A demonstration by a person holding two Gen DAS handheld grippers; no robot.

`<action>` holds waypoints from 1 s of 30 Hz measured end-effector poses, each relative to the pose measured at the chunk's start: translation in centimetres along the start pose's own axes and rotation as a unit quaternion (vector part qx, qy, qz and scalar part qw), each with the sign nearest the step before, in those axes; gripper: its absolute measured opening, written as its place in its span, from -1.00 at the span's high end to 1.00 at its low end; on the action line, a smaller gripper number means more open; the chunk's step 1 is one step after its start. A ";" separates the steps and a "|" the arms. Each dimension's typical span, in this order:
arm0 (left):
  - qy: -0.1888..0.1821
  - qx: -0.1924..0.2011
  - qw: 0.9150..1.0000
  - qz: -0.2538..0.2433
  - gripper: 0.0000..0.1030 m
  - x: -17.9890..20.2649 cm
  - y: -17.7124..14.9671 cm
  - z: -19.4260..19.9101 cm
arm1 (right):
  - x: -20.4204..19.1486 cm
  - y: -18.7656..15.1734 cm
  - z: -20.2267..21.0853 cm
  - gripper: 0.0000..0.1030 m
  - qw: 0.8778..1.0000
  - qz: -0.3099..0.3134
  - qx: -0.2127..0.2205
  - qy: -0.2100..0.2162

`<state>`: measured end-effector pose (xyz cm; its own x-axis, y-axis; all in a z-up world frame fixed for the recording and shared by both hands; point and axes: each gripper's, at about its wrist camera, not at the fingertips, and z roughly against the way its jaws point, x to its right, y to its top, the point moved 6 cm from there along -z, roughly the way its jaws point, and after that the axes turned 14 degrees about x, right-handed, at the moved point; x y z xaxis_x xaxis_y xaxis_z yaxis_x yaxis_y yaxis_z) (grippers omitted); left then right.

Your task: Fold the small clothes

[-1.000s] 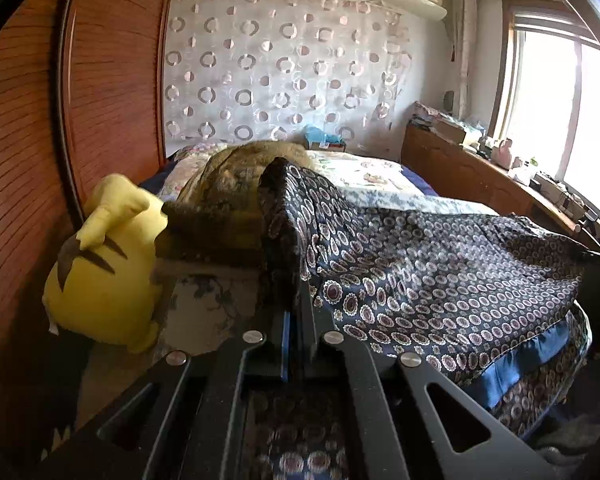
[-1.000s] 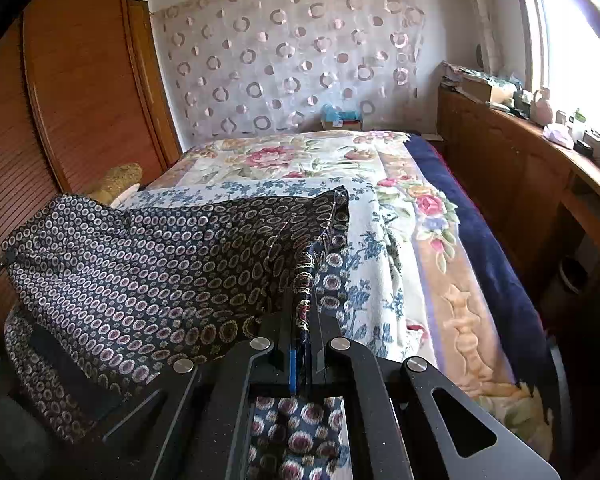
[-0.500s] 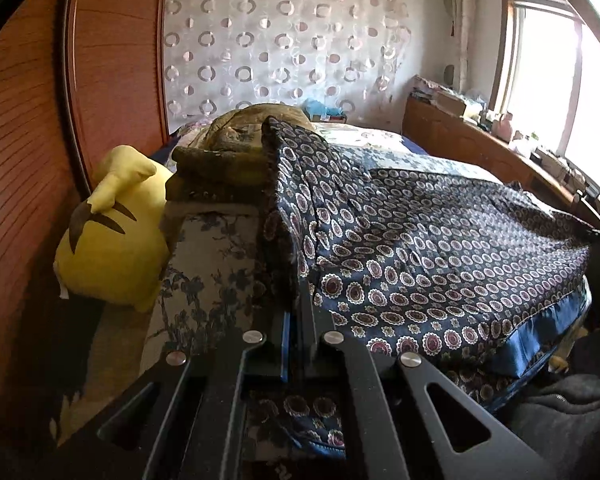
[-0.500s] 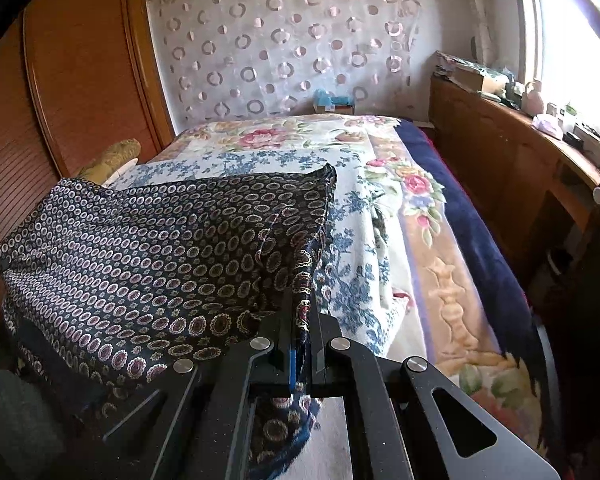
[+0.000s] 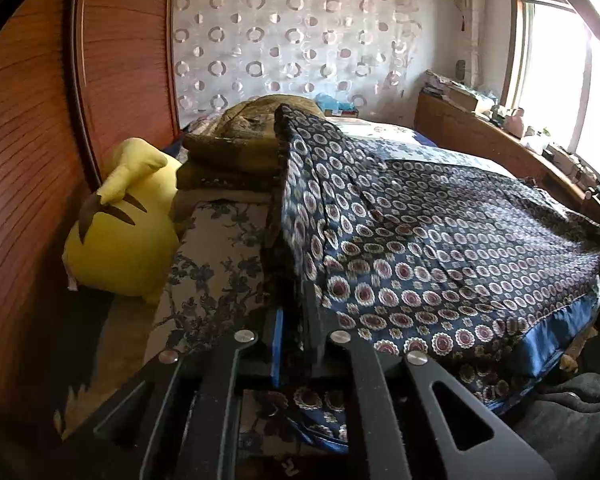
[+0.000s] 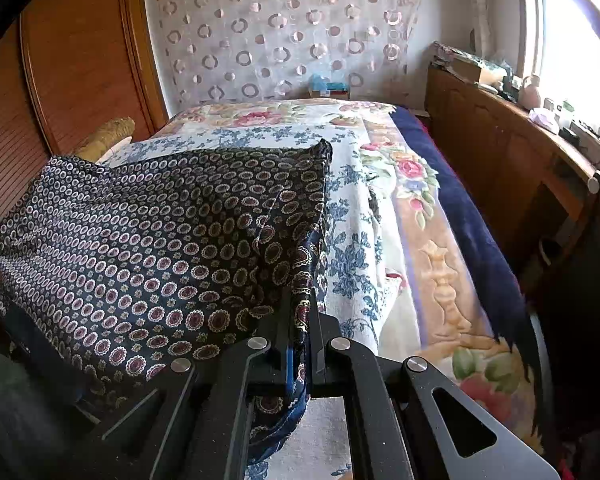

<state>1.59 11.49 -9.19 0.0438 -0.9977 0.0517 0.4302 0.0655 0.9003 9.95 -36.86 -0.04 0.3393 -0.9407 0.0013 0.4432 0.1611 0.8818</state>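
A bed (image 6: 384, 184) fills the room. The garment (image 5: 440, 248) hangs stretched between both claws: left gripper (image 5: 296, 332) and right gripper (image 6: 300, 332) each clamp a corner. Lower both evenly, keeping the cloth taut, clear of the plush (image 5: 120, 232) left of the left claw.

This is a bedroom in a home. A bed (image 6: 432, 240) with a flowered cover fills the room, a yellow plush toy (image 5: 120, 236) lies beside a wooden wardrobe (image 5: 32, 128), and a curtain (image 6: 284, 40) with circles hangs behind.
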 end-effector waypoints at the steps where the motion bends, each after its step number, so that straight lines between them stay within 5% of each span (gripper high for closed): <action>1: 0.002 0.001 1.000 -0.002 0.69 -0.1 0.0 0.1 | 0.0 0.0 0.1 0.87 1.000 0.003 0.004 -0.002; 4: -0.002 0.008 1.000 0.002 0.31 -0.3 0.3 0.3 | -0.2 1.0 0.7 0.73 1.000 0.013 0.021 -0.014; 8: -0.005 0.006 1.000 0.004 0.11 -0.3 0.4 0.1 | -1.0 1.9 1.5 0.22 0.998 0.031 0.043 -0.027; 12: -0.011 -0.006 1.000 0.005 -0.22 0.1 -0.2 -0.6 | -2.7 2.3 1.2 0.10 0.998 0.040 0.048 -0.018; 30: 0.025 -0.032 0.999 0.005 -0.31 -1.2 -2.0 -1.9 | -11.3 -0.6 -5.5 0.09 0.994 0.074 -0.006 0.085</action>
<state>2.34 12.56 -11.87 0.0931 -0.9949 0.0378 0.4858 0.0785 0.8705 10.41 -24.68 -3.13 0.5368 -0.8422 0.0494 0.3882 0.2986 0.8719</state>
